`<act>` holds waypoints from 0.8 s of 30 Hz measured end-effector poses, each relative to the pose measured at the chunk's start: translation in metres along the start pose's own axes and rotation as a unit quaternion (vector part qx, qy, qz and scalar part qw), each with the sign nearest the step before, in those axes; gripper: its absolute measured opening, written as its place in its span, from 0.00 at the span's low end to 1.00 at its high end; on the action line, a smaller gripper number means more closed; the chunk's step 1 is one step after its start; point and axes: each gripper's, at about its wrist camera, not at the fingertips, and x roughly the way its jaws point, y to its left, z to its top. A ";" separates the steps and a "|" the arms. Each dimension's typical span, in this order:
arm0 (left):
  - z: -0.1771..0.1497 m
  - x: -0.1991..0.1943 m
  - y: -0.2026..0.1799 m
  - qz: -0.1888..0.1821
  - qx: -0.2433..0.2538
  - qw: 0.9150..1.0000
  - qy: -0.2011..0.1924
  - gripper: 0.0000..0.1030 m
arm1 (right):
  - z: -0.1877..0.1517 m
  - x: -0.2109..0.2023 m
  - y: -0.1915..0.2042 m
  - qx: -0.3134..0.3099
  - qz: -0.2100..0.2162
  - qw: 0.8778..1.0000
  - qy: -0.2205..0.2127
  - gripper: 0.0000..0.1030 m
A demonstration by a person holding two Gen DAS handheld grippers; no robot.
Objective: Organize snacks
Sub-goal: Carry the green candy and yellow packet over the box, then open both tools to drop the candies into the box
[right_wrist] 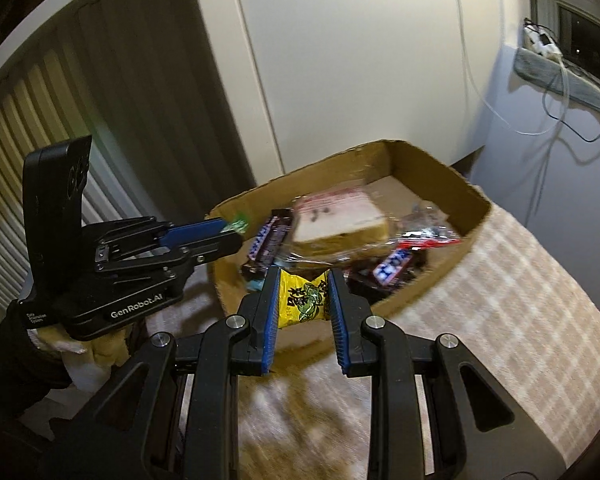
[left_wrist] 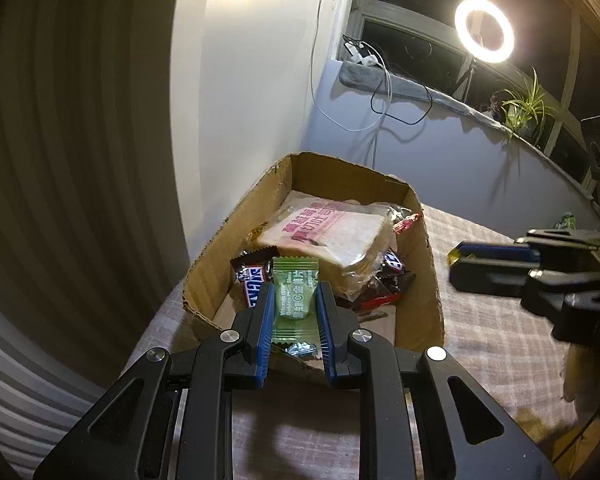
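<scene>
Now the left gripper (left_wrist: 292,300) holds a green packet (left_wrist: 294,300), jaws nearly closed on its sides, over the near end of the box (left_wrist: 428,280). Inside the box lie a wrapped sandwich (left_wrist: 332,232) and chocolate bars (left_wrist: 256,280). Rightward, the right gripper (right_wrist: 303,296) clamps a yellow packet (right_wrist: 303,298) in narrowly parted jaws above the box's near wall, over the checked cloth (right_wrist: 520,300).

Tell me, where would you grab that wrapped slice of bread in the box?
Probably by the thick near edge of the bread packet, coming from above and the front. It lies flat on top of the chocolate bars in the cardboard box, so that edge is exposed, while the box walls block the sides. Both grippers are full now.
</scene>
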 end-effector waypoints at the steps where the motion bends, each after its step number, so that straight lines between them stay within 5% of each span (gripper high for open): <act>1: 0.000 0.000 0.001 0.000 0.000 1.000 0.000 0.19 | 0.001 0.004 0.002 -0.002 0.001 1.000 0.002 0.23; 14: 0.003 0.006 0.004 0.003 0.004 1.000 0.005 0.19 | 0.002 0.027 0.007 -0.010 0.005 1.000 0.018 0.24; 24: 0.003 0.008 0.004 0.006 0.004 1.000 0.004 0.20 | -0.001 0.024 0.004 -0.014 0.000 1.000 0.020 0.37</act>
